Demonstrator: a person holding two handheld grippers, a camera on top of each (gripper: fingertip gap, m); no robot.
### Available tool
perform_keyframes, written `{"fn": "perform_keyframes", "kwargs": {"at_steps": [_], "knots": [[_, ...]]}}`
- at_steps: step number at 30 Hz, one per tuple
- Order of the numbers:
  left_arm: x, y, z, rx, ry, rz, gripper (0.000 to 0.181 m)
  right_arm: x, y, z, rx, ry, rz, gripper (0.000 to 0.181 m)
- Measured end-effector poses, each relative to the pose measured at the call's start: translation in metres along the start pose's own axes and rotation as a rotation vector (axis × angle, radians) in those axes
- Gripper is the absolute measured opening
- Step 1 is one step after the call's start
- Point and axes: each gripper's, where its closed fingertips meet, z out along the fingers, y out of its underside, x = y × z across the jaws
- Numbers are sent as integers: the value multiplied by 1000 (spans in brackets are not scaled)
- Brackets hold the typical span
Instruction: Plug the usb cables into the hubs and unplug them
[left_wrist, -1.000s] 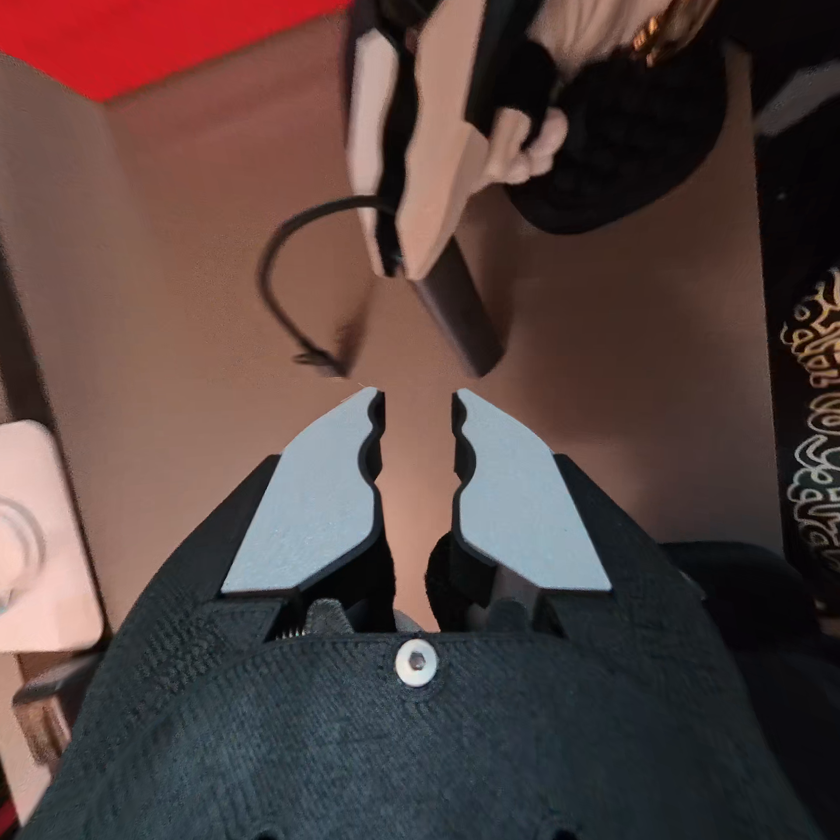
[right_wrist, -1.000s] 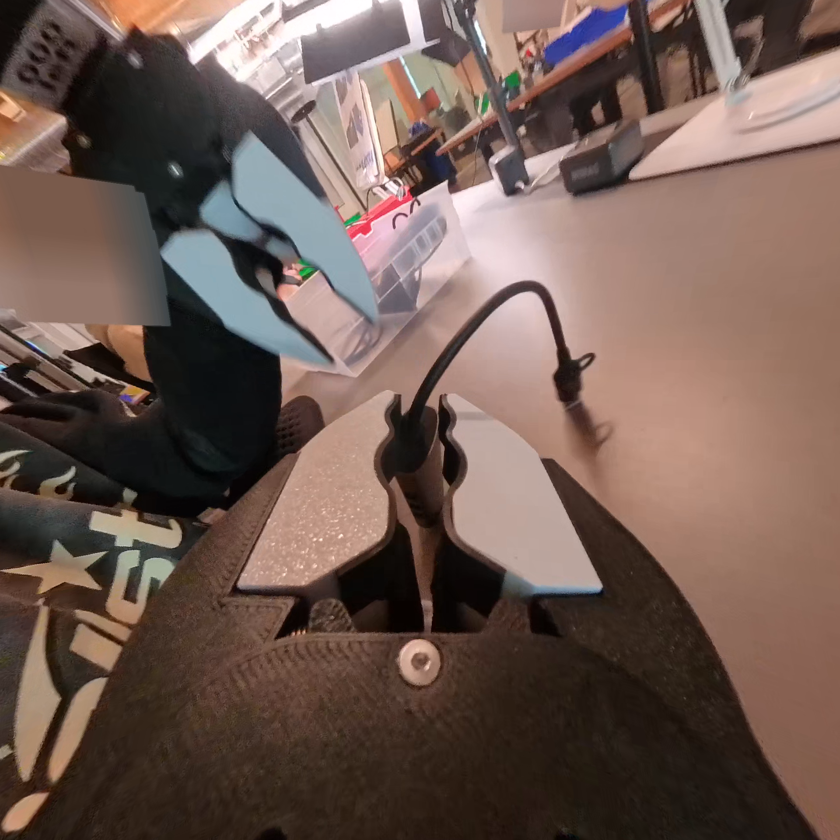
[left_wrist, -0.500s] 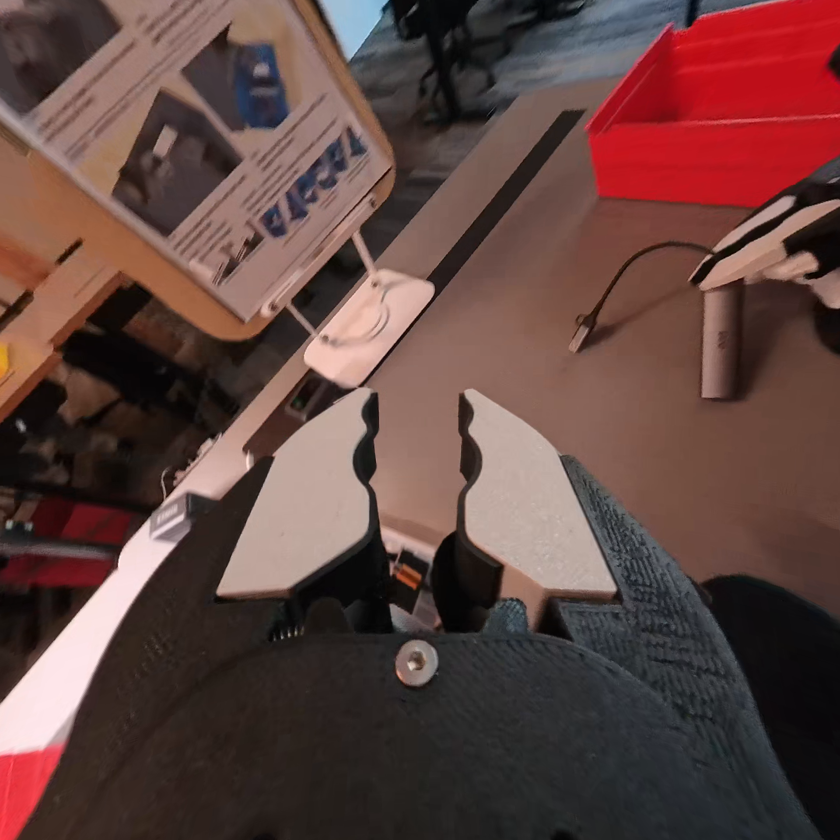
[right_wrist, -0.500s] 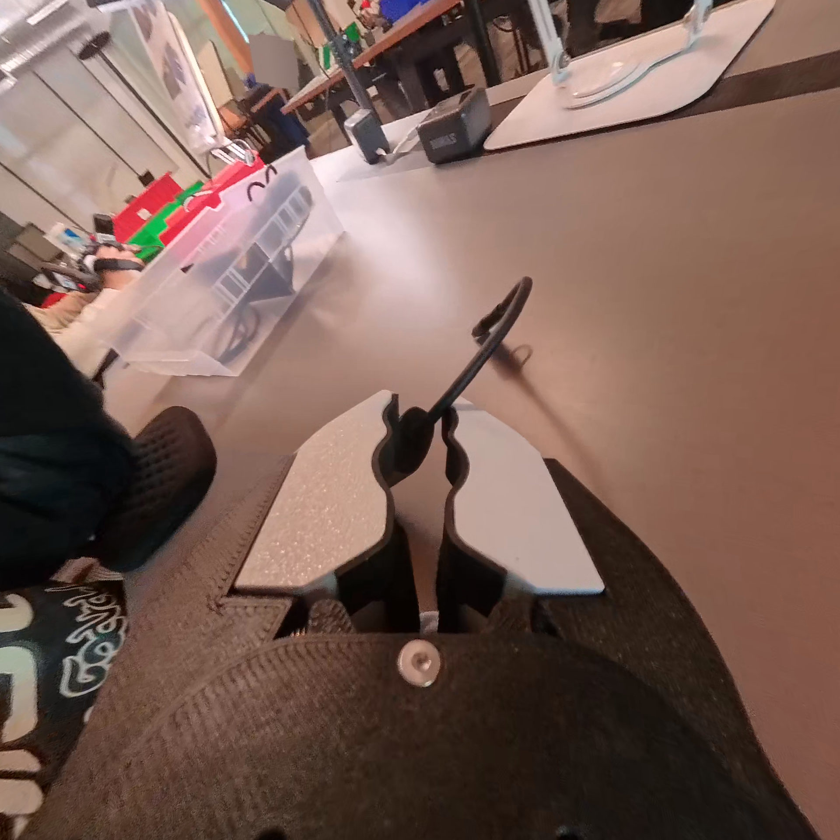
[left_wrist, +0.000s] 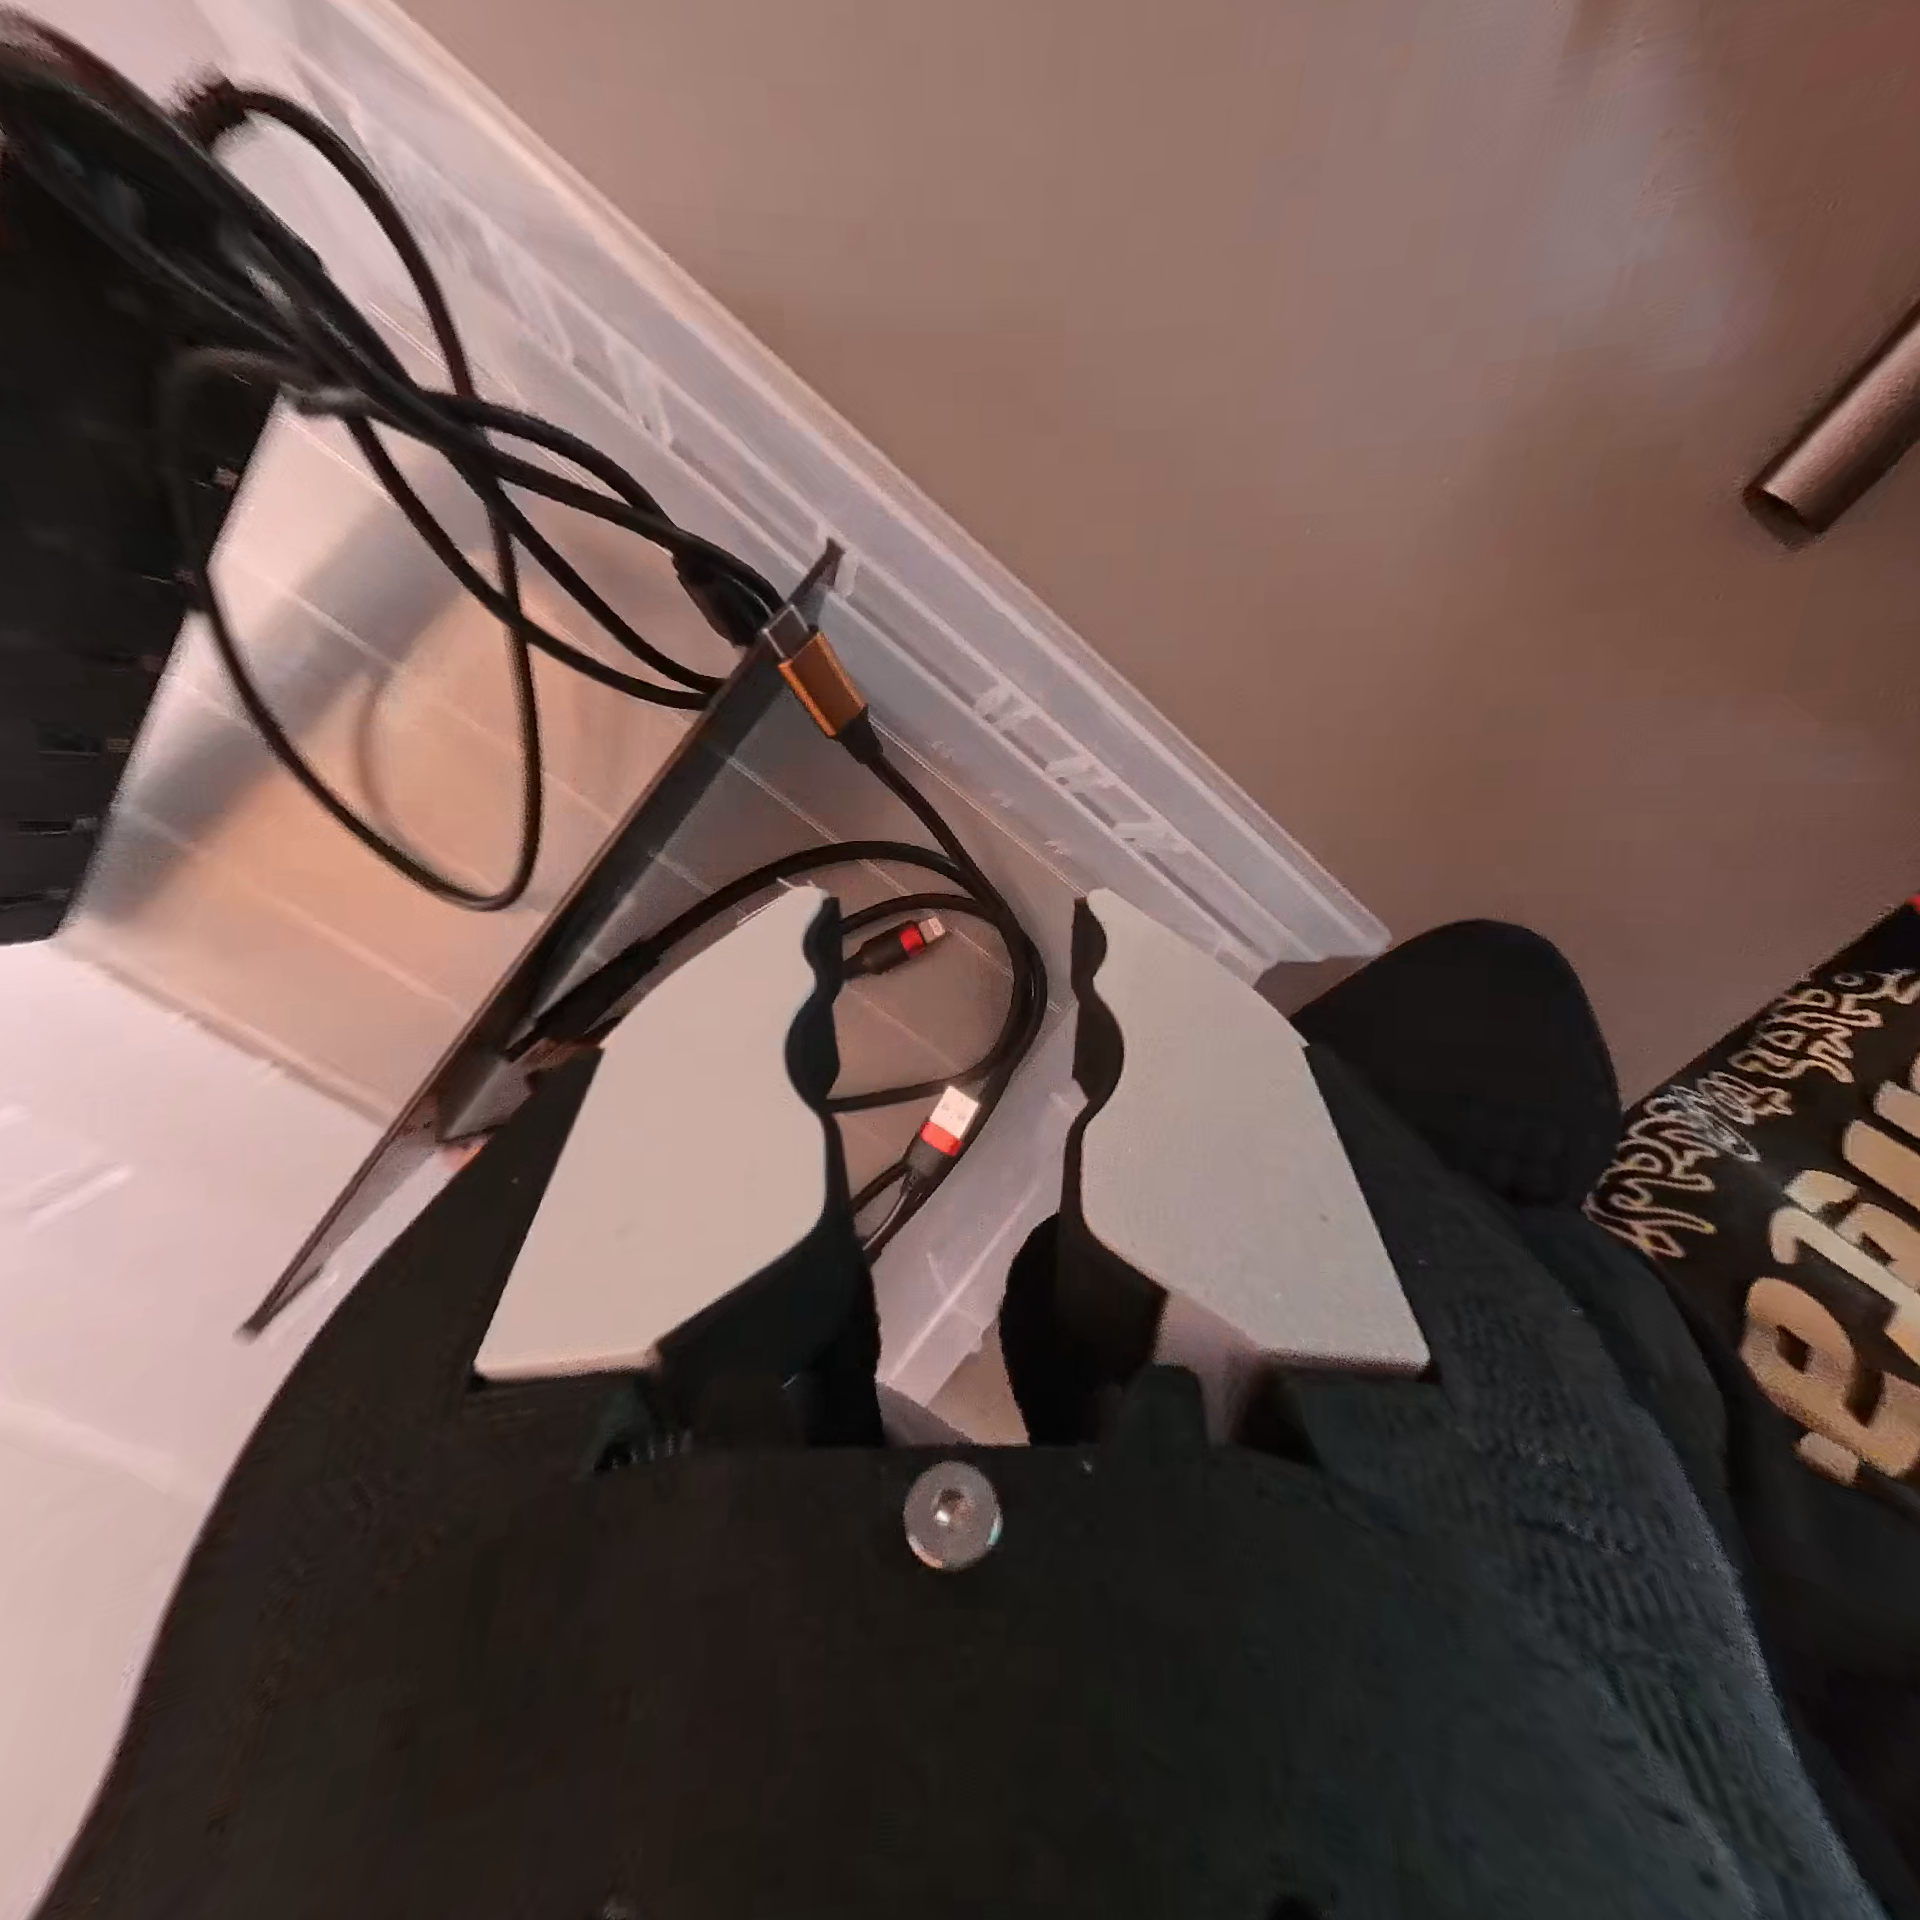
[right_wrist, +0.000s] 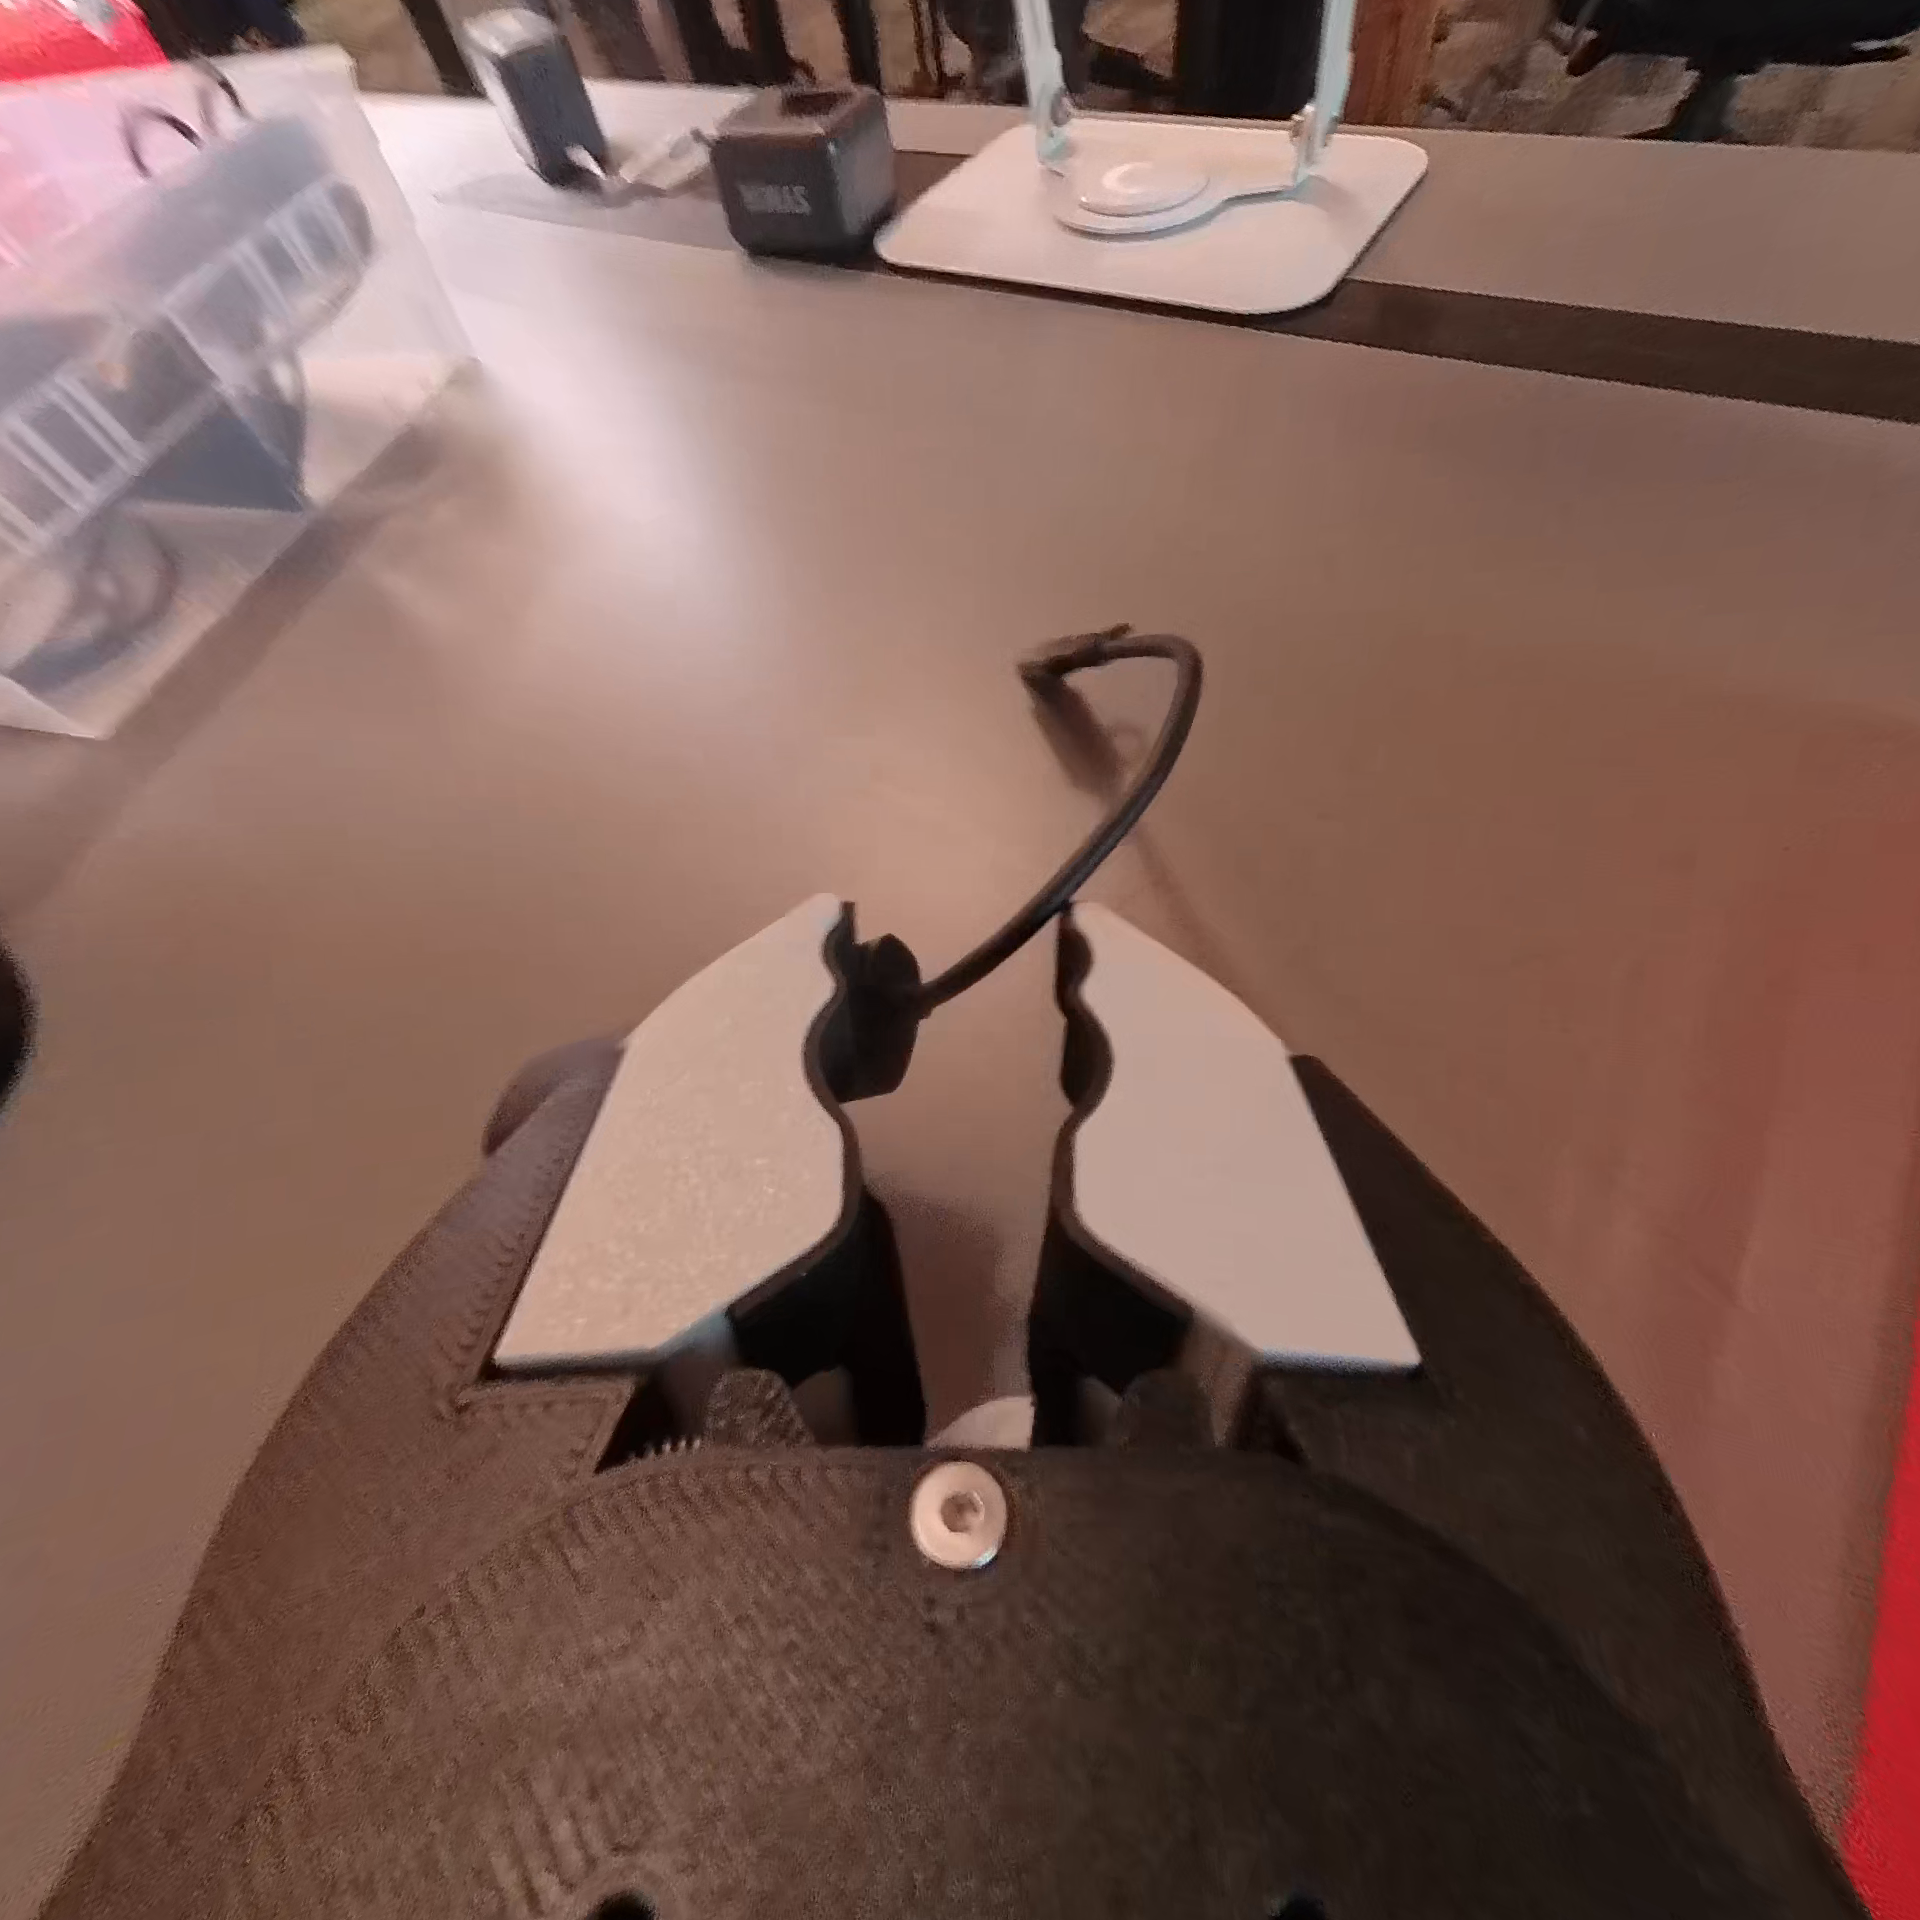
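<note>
My left gripper (left_wrist: 945, 914) is open and empty, held over a clear plastic bin (left_wrist: 1039, 665) of black USB cables. Below its fingertips lie two red-collared plugs (left_wrist: 951, 1122) and a bronze-collared plug (left_wrist: 821, 675). One end of the grey hub (left_wrist: 1849, 457) shows on the brown table at the upper right. In the right wrist view, my right gripper (right_wrist: 951, 914) is open. The hub's black cable end (right_wrist: 868, 1013) rests against the inner edge of the left finger. Its short black cable (right_wrist: 1143, 790) curls up to a plug (right_wrist: 1081, 649) above the table. The hub body is hidden.
The clear bin (right_wrist: 187, 343) stands at the left of the table. A white stand base (right_wrist: 1153, 223) and a black box (right_wrist: 805, 197) sit at the far edge. A dark divider sheet (left_wrist: 623, 862) stands in the bin. Printed black clothing (left_wrist: 1787, 1195) is at the right. To reach the bronze-collared plug (left_wrist: 821, 675) in a straight line is about 6 cm for my left fingers, about 35 cm for my right. The left gripper is farther from the grey hub (left_wrist: 1849, 457), some 35 cm, than the right, some 8 cm.
My left gripper has swung from facing across the table to over the bin of cables. My right gripper has opened, letting go of the hub's cable end it held.
</note>
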Motion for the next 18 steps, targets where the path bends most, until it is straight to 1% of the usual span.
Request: {"fn": "perform_keyframes", "kwargs": {"at_steps": [1, 2, 5, 8, 9, 11, 14, 16, 18], "knots": [[-3, 2, 10, -36, 31, -20, 42, 3, 3, 2, -27, 29, -31, 45], [-6, 5, 20, -78, 59, -41, 42, 2, 6, 4, -52, 42, -57, 50], [-9, 6, 43, -172, 112, -88, 42, -1, 8, 6, -68, 49, -110, 50], [-10, 3, 60, -229, 129, -101, 38, -1, 5, 5, -38, 38, -94, 51], [-11, 3, 64, -255, 126, -113, 32, 0, 3, 4, -22, 43, -89, 54], [-10, 3, 68, -293, 132, -119, 11, 0, -2, 2, 14, 59, -124, 65], [-4, 1, 60, -279, 124, -81, 5, -6, -9, 0, 74, 47, -195, 74], [0, -6, 44, -199, 105, -47, 4, -8, -15, -2, 120, 34, -208, 78], [5, -16, 23, -83, 67, 17, 4, -12, -23, -6, 188, 9, -224, 80]]}}
